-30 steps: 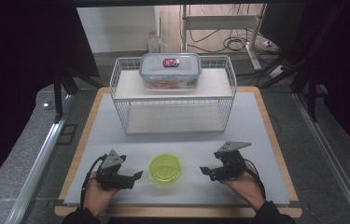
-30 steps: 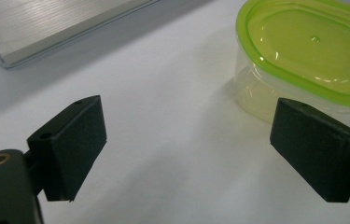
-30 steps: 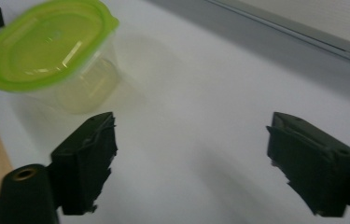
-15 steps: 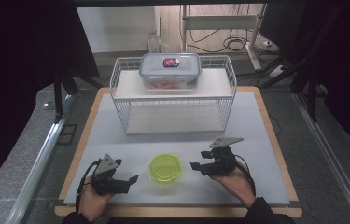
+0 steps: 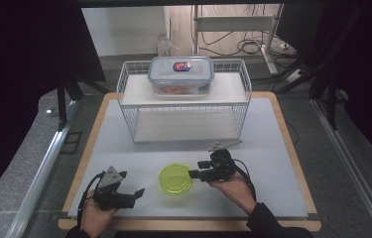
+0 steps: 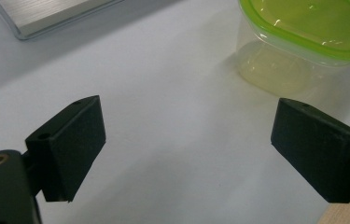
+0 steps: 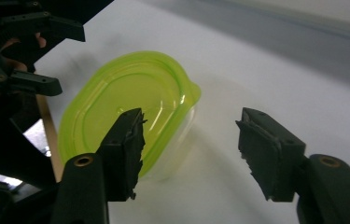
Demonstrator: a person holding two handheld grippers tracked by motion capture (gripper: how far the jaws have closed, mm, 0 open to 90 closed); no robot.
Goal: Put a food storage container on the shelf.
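Observation:
A small clear container with a lime-green lid [image 5: 175, 179] stands on the white mat near the front edge. My right gripper [image 5: 198, 169] lies level at the container's right side, pointing left. In the right gripper view its jaws have just been closing. One jaw overlaps the green lid [image 7: 130, 102] and the other stands over bare mat, so my right gripper [image 7: 189, 140] is open and no pad presses on the container. My left gripper [image 5: 135, 195] rests left of the container, jaws wide apart over bare mat. The left gripper view has the container [image 6: 303, 42] at upper right, beyond my left gripper [image 6: 186, 140].
A white wire rack [image 5: 183, 99] stands at the back of the mat, and a clear storage box [image 5: 180, 74] sits on its top shelf. The rack's base plate [image 6: 51, 16] shows at the upper left of the left gripper view. A wooden table edge [image 5: 188, 224] runs along the front.
My right gripper has moved left up to the green-lidded container, and its jaws have narrowed. The left hand has barely shifted.

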